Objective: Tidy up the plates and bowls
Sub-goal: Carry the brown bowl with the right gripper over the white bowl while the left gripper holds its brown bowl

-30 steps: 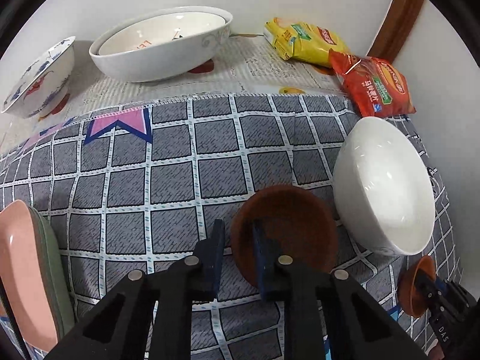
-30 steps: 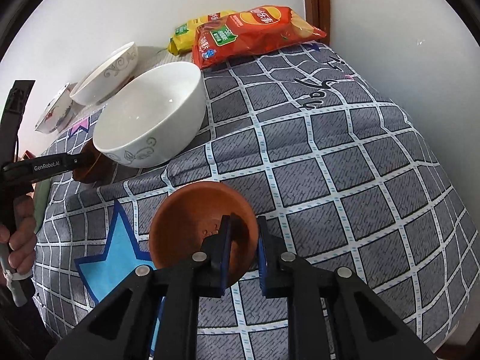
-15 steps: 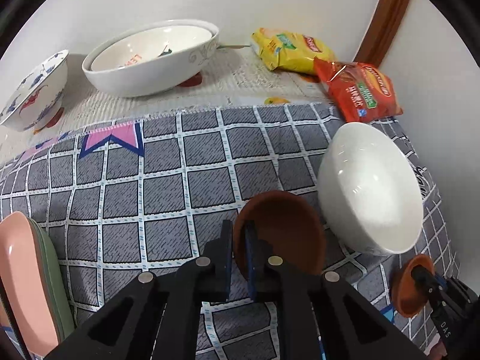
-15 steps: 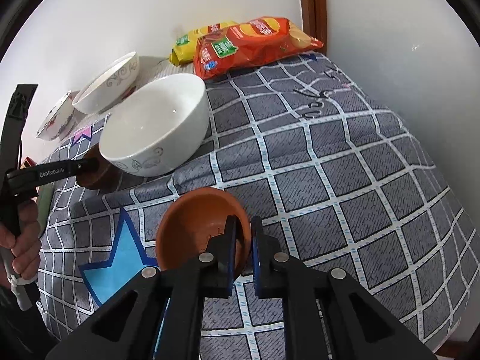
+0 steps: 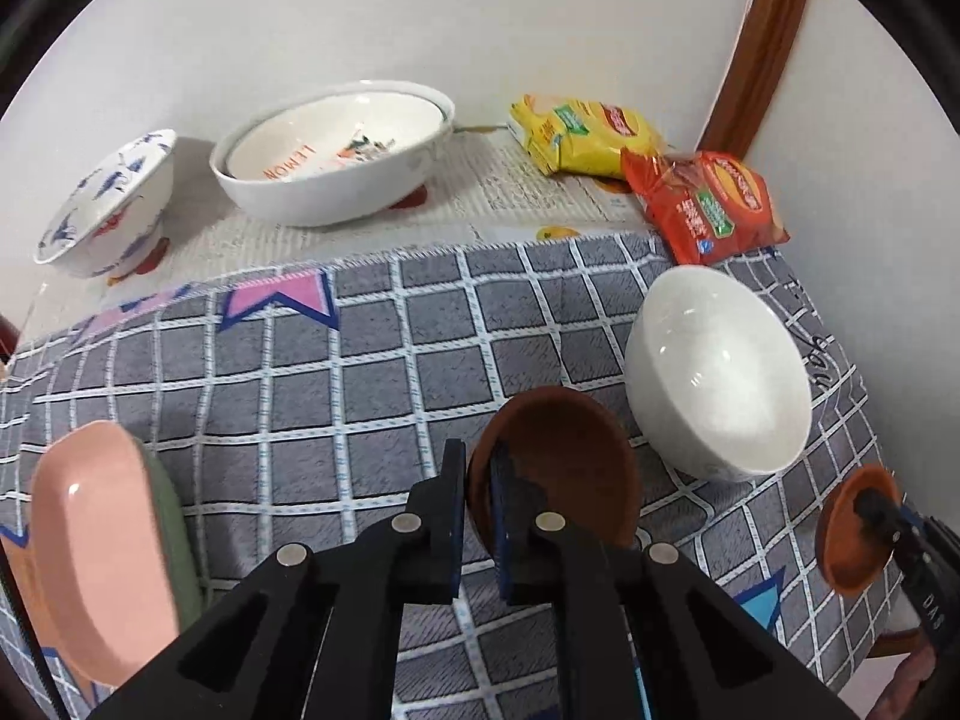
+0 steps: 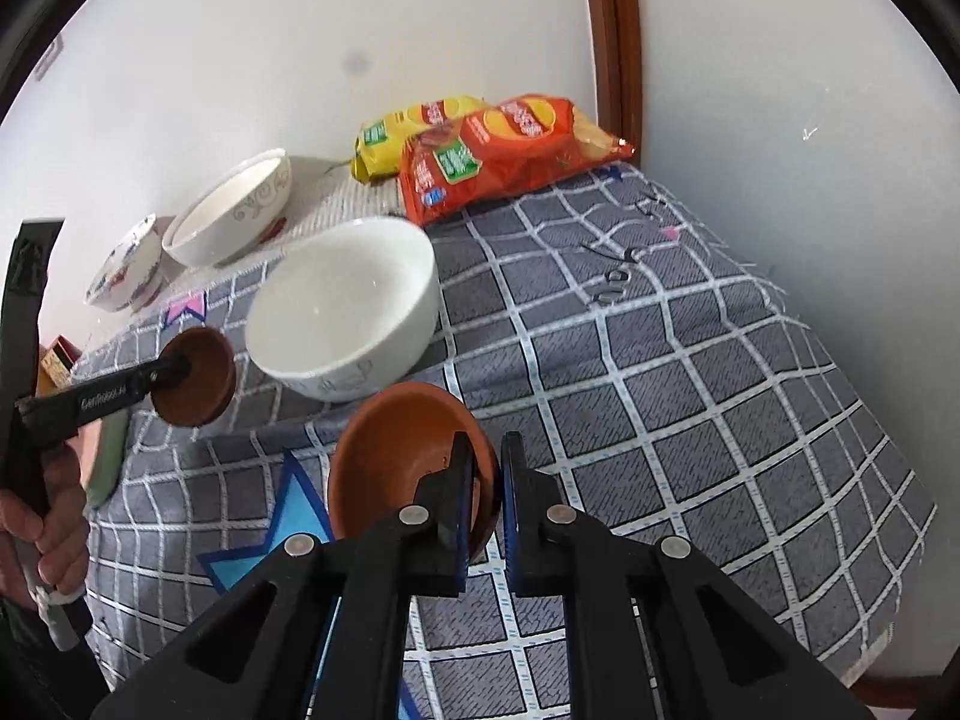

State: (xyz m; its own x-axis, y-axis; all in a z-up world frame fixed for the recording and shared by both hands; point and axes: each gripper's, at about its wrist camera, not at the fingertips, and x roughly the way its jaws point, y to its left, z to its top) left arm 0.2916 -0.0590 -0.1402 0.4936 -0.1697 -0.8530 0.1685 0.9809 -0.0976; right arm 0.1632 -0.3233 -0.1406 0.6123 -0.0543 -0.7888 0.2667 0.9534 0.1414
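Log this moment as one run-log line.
left gripper: shut on dark brown saucer | right gripper: shut on orange-brown saucer | white bowl: on checked cloth between saucers

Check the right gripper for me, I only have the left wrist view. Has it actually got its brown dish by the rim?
Observer: Yes. The right gripper is shut on the near rim of the right brown dish, one finger inside, one outside.
Operator: What's past the white bowl on the wall side? It's cut off here.
Observer: Beyond the white bowl there is only checked cloth out to the wall, no dishes.
Operator: Is the bowl plain white?
Observer: No. Its outer side has a faint grey scroll pattern low down, facing the right wrist camera.
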